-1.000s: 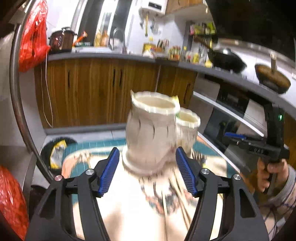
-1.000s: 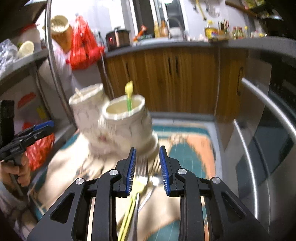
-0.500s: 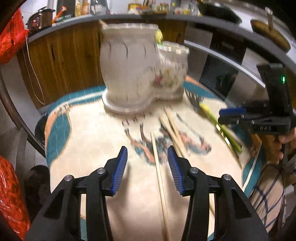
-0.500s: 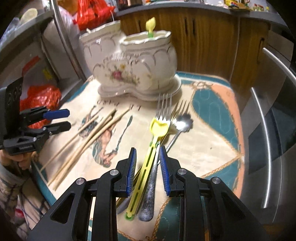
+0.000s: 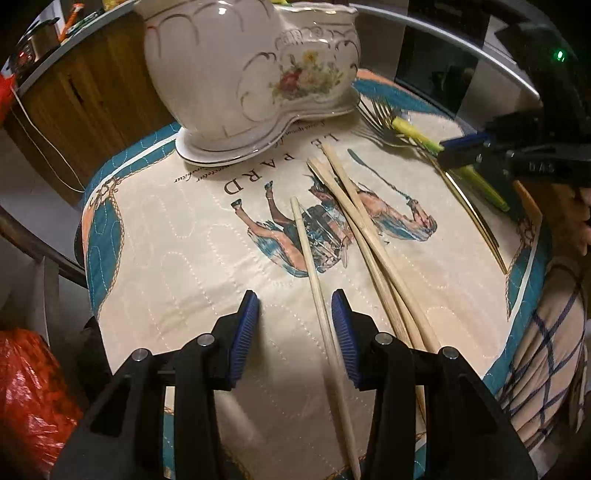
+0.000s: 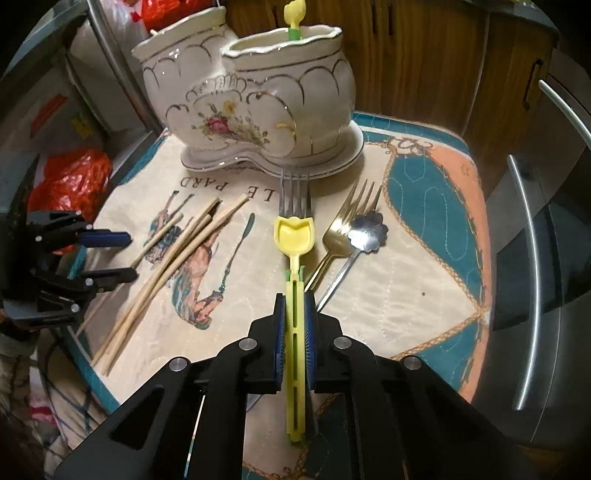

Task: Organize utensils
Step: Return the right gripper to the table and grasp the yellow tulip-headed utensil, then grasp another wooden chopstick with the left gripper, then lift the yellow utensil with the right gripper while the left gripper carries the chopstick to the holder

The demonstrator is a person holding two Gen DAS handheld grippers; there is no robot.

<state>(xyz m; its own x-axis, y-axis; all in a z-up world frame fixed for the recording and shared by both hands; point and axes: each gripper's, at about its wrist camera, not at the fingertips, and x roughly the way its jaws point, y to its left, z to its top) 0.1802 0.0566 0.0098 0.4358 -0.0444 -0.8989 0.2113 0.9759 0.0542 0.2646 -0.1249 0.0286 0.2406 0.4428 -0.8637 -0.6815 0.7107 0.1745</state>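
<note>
A white floral two-pot ceramic holder (image 5: 251,74) (image 6: 251,107) stands at the far side of a printed mat; a yellow utensil (image 6: 294,11) sticks out of its right pot. My left gripper (image 5: 294,308) is open, low over the mat, with one pale chopstick (image 5: 314,273) lying between its fingers. More chopsticks (image 5: 365,236) (image 6: 173,254) lie beside it. My right gripper (image 6: 294,310) is shut on the handle of a yellow plastic spoon (image 6: 294,236). A silver fork (image 6: 294,195), a gold fork (image 6: 347,225) and a flower-shaped spoon (image 6: 367,232) lie near it.
The mat (image 5: 166,240) covers a small round table with a metal rim. Red plastic bags (image 5: 29,398) (image 6: 70,177) sit low on the left. Wooden cabinets (image 6: 424,55) and an oven front (image 6: 535,240) stand behind and to the right.
Both grippers have dropped toward the mat. My left gripper now straddles one chopstick. My right gripper has closed on the yellow spoon's handle.
</note>
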